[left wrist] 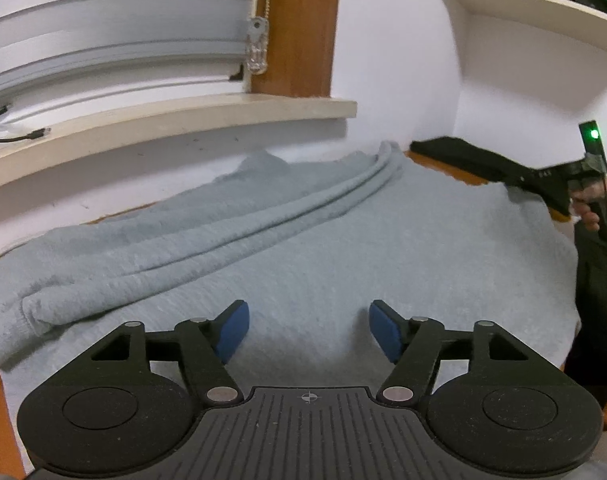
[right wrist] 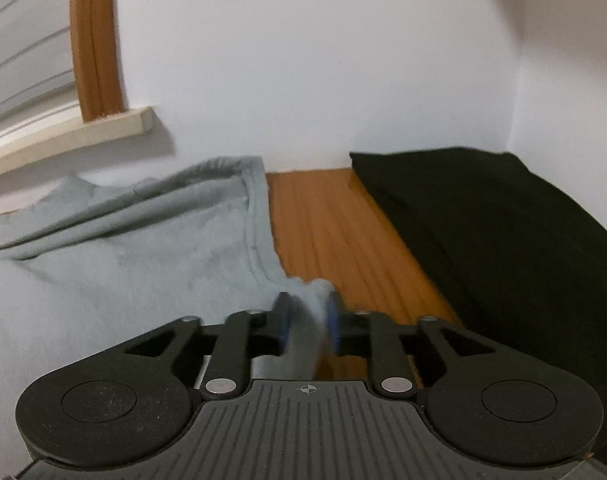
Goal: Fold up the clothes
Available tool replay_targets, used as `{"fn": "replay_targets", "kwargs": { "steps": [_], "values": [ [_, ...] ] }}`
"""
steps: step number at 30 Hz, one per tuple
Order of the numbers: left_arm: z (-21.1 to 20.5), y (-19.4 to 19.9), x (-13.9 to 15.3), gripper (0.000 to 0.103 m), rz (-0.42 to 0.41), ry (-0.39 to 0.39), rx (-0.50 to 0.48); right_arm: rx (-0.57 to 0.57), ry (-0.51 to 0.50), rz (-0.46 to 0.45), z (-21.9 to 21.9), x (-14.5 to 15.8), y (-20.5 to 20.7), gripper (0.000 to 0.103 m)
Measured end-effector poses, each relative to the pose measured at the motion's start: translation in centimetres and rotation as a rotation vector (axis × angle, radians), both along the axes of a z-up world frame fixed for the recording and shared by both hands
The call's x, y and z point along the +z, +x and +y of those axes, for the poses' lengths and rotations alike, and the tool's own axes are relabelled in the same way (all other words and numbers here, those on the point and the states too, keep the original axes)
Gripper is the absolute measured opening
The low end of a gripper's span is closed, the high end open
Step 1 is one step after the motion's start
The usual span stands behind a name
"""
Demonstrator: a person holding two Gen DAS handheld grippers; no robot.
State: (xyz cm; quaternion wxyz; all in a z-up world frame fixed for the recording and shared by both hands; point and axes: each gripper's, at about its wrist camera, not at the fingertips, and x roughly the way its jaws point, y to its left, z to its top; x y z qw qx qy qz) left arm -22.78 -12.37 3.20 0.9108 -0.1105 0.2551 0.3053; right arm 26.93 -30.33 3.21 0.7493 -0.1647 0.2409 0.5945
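Observation:
A pale grey-blue sweater (left wrist: 303, 248) lies spread over the wooden table, one sleeve folded diagonally across its body. My left gripper (left wrist: 309, 330) hovers open above the sweater's near part, nothing between its blue pads (left wrist: 235, 330). At the right edge of the left wrist view, a hand holds my right gripper (left wrist: 543, 184) at the sweater's far right edge. In the right wrist view the right gripper (right wrist: 308, 320) is shut on a bunched corner of the sweater (right wrist: 123, 256), the fabric pinched between the blue pads (right wrist: 334, 320).
A folded black garment (right wrist: 503, 248) lies on the wooden table (right wrist: 323, 232) to the right of the sweater. A windowsill (left wrist: 183, 120) and white wall run behind the table. A shelf with books (left wrist: 543, 4) hangs at the upper right.

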Motion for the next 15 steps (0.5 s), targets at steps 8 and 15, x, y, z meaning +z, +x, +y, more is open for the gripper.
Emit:
{"fn": "replay_targets", "kwargs": {
  "steps": [8, 15],
  "values": [
    [-0.9, 0.1, 0.3, 0.077, 0.004, -0.002, -0.004, 0.239, 0.008, 0.012, 0.3, -0.9, -6.2, 0.048],
    [-1.1, 0.1, 0.4, 0.078, 0.008, -0.019, 0.001, 0.37, -0.015, -0.014, 1.3, -1.7, -10.9, 0.06]
  ]
}}
